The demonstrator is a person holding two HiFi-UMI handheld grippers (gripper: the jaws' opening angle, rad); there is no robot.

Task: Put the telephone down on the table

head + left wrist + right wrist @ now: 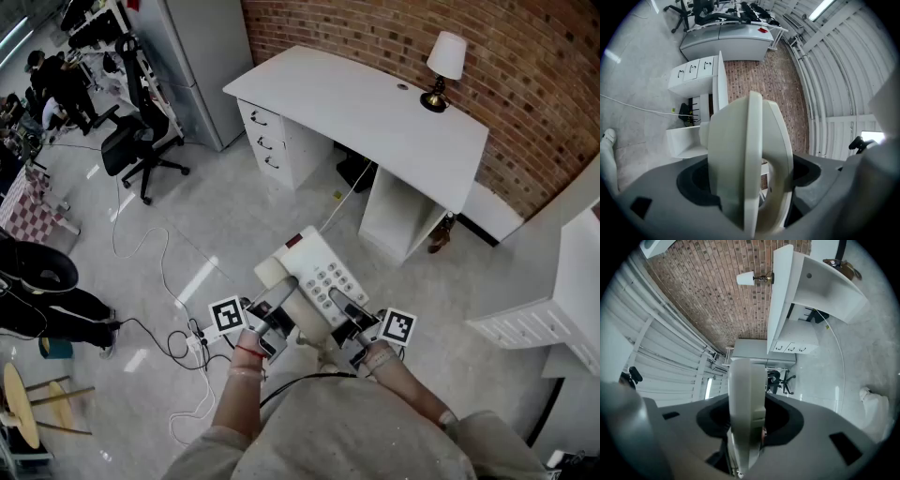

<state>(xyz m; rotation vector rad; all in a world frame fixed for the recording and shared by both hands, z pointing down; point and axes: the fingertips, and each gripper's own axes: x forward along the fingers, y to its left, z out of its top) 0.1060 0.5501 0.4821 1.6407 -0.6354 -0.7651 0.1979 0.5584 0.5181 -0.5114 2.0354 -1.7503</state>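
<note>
Black office chair (pixel 139 141) far left on the grey floor (pixel 216 211), and a white cable (pixel 141 251) trails across the tiles. A person stands mid-room with both arms out front.

The left gripper (pixel 278 302) has its marker cube on the outer side. Its jaws are spread wide and clamped on the left, handset side of the cream telephone (pixel 314 272). In the left gripper view the thick cream body (pixel 745 159) fills the gap, both pads pressed on it.

The telephone is carried roughly level, keypad up, in the air over the floor. It is well short of the desk and not touching it.

The right gripper (pixel 345 305) has narrower jaws, clenched on the telephone's right edge. In the right gripper view the thin cream edge (pixel 746 404) sits pinched between the pads.

The white desk (pixel 375 117) with drawers is ahead and to the right, against a brick wall (pixel 394 37). A small lamp (pixel 442 70) stands at its far right end.
</note>
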